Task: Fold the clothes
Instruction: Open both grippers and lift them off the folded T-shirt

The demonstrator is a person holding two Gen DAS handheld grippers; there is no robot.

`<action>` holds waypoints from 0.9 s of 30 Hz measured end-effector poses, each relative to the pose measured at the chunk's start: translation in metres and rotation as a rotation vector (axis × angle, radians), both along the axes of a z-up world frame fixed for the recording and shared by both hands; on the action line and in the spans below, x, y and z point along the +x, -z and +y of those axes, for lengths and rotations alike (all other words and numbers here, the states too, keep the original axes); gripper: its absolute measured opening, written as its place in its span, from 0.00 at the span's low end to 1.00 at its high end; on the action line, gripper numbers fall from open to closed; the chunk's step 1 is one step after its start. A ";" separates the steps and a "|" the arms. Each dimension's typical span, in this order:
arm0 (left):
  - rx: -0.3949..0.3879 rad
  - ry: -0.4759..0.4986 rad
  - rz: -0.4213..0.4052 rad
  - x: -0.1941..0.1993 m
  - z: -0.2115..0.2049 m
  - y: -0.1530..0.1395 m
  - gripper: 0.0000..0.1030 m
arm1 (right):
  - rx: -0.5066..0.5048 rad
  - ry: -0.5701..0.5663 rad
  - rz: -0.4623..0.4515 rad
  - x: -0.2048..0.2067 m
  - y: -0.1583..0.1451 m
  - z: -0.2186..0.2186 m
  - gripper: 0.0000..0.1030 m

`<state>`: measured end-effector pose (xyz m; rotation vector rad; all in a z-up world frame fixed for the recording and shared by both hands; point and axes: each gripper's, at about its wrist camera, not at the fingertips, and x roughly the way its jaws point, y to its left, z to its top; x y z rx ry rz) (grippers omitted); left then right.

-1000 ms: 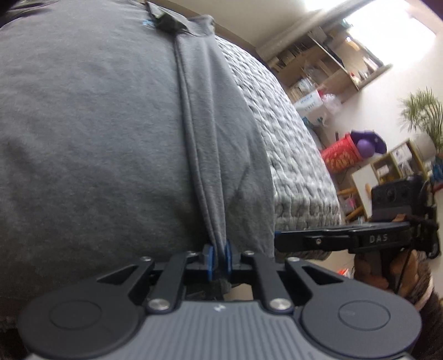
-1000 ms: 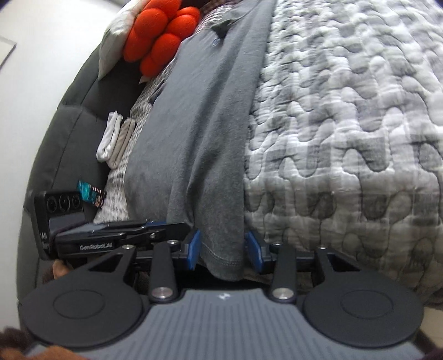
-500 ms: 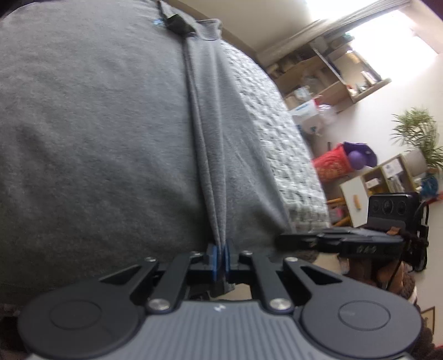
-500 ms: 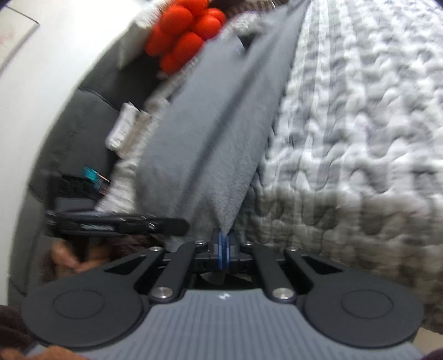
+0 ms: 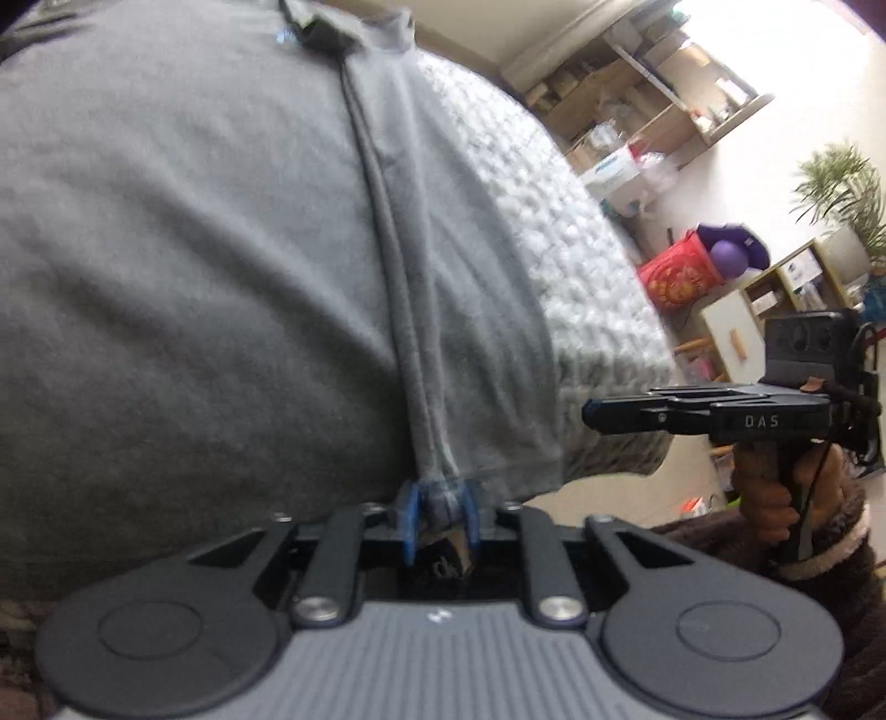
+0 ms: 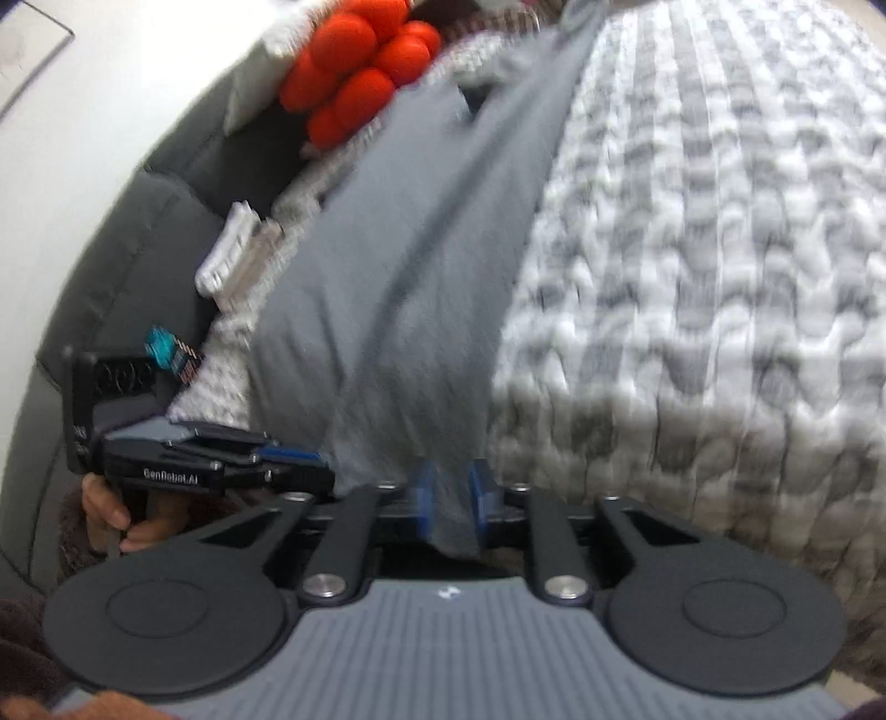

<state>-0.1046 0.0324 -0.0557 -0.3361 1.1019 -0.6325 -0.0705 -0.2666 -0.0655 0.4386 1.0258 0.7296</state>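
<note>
A grey T-shirt (image 5: 221, 249) lies spread on a grey-and-white quilt (image 5: 581, 277), its collar (image 5: 326, 36) at the far end. A raised fold runs down the shirt to my left gripper (image 5: 439, 512). Its jaws are opening, and the bunched hem still sits between the blue pads without being squeezed. In the right wrist view the shirt (image 6: 398, 277) narrows toward my right gripper (image 6: 451, 498). Those jaws are opening too, with the hem's corner hanging loosely between the pads. Each gripper shows in the other's view: the right gripper (image 5: 598, 414) and the left gripper (image 6: 321, 468).
The quilt (image 6: 692, 277) covers the bed to the right of the shirt. An orange plush (image 6: 360, 72), folded white cloth (image 6: 232, 260) and a dark padded headboard (image 6: 138, 249) lie to the left. Past the bed's edge are shelves (image 5: 637, 111), a red bag (image 5: 675, 271) and a plant (image 5: 841, 183).
Half a second ago both pairs of pads were pinched tight on the hem; now both have parted. The right gripper went from open around the hem, to shut, to parting. The right view blurs.
</note>
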 end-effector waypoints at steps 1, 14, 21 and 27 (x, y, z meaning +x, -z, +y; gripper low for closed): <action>-0.003 0.000 -0.013 0.003 0.000 -0.004 0.22 | 0.012 0.010 -0.018 0.002 -0.003 0.001 0.51; 0.134 -0.048 -0.124 0.092 -0.029 -0.027 0.27 | -0.023 0.154 -0.031 0.075 -0.006 0.023 0.46; 0.063 -0.145 -0.177 0.137 -0.028 -0.009 0.24 | 0.080 0.253 0.028 0.110 0.022 0.017 0.17; -0.009 -0.264 -0.185 0.150 -0.024 0.000 0.04 | 0.096 0.270 0.029 0.119 0.027 0.013 0.01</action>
